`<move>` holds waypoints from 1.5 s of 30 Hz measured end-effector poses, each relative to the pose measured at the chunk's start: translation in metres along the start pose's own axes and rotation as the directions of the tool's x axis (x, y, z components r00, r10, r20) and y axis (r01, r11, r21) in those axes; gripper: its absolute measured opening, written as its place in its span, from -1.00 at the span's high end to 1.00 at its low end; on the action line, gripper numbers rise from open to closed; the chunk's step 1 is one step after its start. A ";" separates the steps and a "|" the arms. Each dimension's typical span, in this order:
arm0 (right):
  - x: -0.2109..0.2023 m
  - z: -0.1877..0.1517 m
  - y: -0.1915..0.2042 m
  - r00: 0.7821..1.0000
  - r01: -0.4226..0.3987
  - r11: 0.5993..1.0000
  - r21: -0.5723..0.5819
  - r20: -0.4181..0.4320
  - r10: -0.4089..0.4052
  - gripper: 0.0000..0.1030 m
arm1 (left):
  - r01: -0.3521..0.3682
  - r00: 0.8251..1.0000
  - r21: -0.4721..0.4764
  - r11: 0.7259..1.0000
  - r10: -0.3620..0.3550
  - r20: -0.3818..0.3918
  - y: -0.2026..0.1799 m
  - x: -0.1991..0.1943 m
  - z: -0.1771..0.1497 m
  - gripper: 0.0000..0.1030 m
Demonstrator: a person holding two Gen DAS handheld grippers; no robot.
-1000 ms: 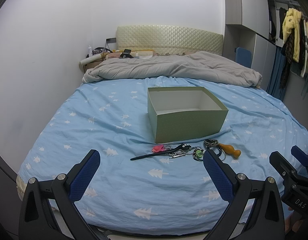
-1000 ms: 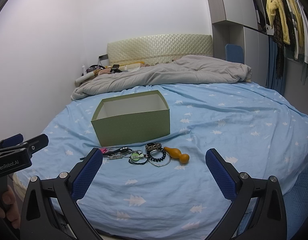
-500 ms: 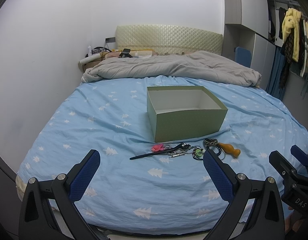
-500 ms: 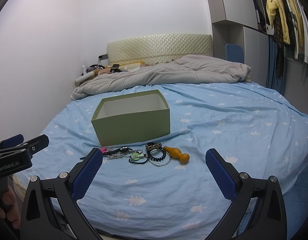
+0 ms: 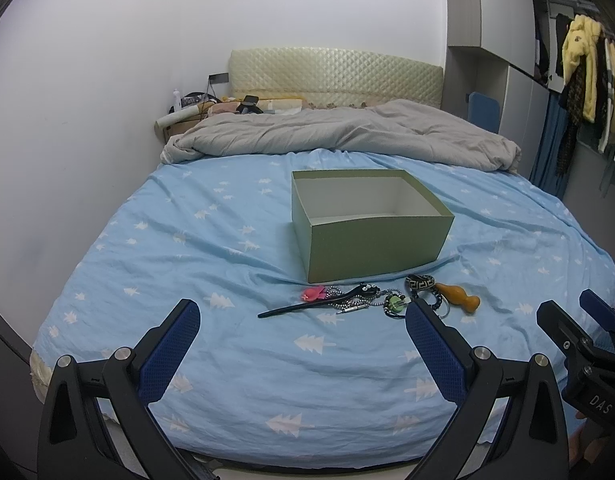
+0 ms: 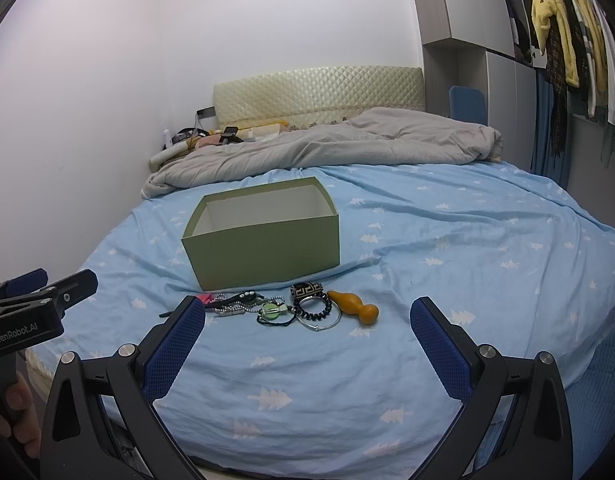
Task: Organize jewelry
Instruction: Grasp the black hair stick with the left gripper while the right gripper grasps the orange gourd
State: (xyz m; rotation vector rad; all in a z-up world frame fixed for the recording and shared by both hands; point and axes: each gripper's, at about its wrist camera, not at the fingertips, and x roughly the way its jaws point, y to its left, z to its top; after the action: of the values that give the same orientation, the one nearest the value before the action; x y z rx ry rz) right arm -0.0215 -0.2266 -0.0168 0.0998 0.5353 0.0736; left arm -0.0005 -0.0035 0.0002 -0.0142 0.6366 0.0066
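Your two grippers, left gripper (image 5: 301, 334) and right gripper (image 6: 307, 330), both wide, empty; one green box (image 6: 263, 242), one jewelry cluster (image 6: 291, 308) on one bed (image 6: 447, 240).

Dim even indoor light, soft shadows, fisheye-warped dark corners

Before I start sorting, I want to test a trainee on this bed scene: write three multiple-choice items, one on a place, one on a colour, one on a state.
1. Where does the jewelry lie?
A. Inside the box
B. On the sheet in front of the box
C. On the grey duvet

2. What colour is the outside of the box?
A. Green
B. Red
C. Black

3. How are the left gripper and right gripper?
A. Both shut on jewelry
B. Both open, holding nothing
C. One open, one shut

Answers:
1 B: the pieces cluster on the blue sheet before the box's near wall.
2 A: its walls are olive green.
3 B: their blue pads stand wide apart.
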 end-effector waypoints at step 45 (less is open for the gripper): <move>0.206 -0.020 -0.056 0.959 0.032 0.993 -0.116 -0.277 -0.063 0.07 | 0.341 0.904 0.131 0.931 -0.286 -0.316 0.012 0.231 -0.018 -0.08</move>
State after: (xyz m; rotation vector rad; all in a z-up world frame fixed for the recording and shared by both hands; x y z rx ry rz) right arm 0.1474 -0.2611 -0.1443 -0.0326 0.8162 0.0704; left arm 0.1748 0.0090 -0.1519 0.0619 0.9244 -0.3753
